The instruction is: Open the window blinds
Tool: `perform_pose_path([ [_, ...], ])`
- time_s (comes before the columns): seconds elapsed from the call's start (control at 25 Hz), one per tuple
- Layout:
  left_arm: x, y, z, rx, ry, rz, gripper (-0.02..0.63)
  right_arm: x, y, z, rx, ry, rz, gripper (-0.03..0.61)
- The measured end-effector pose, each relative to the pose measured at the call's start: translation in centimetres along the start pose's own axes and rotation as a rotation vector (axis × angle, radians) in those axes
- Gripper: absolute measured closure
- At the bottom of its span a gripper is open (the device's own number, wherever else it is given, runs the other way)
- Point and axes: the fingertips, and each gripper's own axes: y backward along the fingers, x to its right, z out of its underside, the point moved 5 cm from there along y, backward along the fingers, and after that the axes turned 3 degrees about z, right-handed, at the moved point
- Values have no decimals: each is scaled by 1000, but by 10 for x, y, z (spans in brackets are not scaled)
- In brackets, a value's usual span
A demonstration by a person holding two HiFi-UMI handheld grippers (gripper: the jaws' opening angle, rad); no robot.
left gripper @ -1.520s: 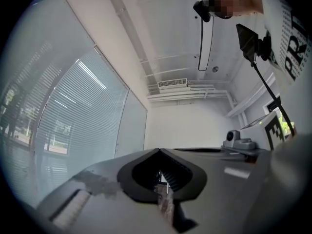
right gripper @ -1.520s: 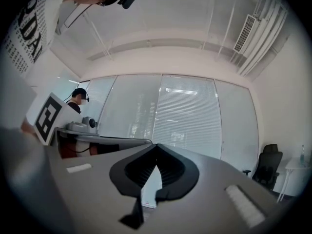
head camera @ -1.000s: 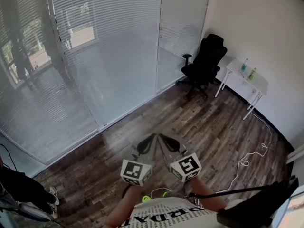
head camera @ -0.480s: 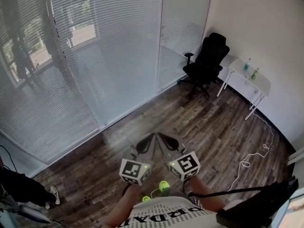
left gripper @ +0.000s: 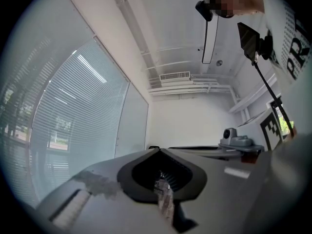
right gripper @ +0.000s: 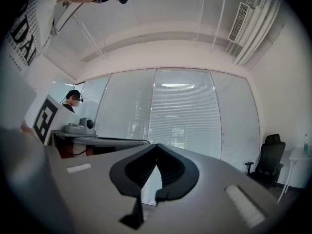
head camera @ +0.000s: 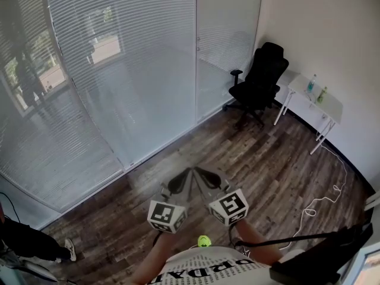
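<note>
White slatted window blinds [head camera: 119,70] hang shut behind the glass wall across the left and top of the head view. They also show in the left gripper view [left gripper: 73,130] and the right gripper view [right gripper: 183,116]. My left gripper [head camera: 187,172] [left gripper: 158,150] and right gripper [head camera: 199,171] [right gripper: 156,145] are held side by side, low in the head view, over the wooden floor. They are well short of the glass. Each has its jaws shut with nothing between them.
A black office chair [head camera: 261,79] stands in the corner by the glass. Beside it is a small white table [head camera: 314,97] with two bottles on it. A white cable [head camera: 320,198] trails over the floor at right. Another person [head camera: 24,239] is at lower left.
The whole room has slid a little in the head view as the person steps along; a yellow-green shoe has shifted under the body. Both grippers stay shut and side by side.
</note>
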Motion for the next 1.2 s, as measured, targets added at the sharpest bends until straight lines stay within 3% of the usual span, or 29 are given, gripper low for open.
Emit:
perform_pose_path([
  [0.2, 6, -43, 6, -9, 8, -4, 621, 43, -1, 7, 1, -12, -3, 572],
  [0.84, 6, -124, 20, -30, -8, 1, 622, 125, -10, 19, 6, -57, 22, 572],
  [1.2, -47, -168, 29, -46, -3, 32, 621, 161, -68, 29, -10, -74, 50, 572],
])
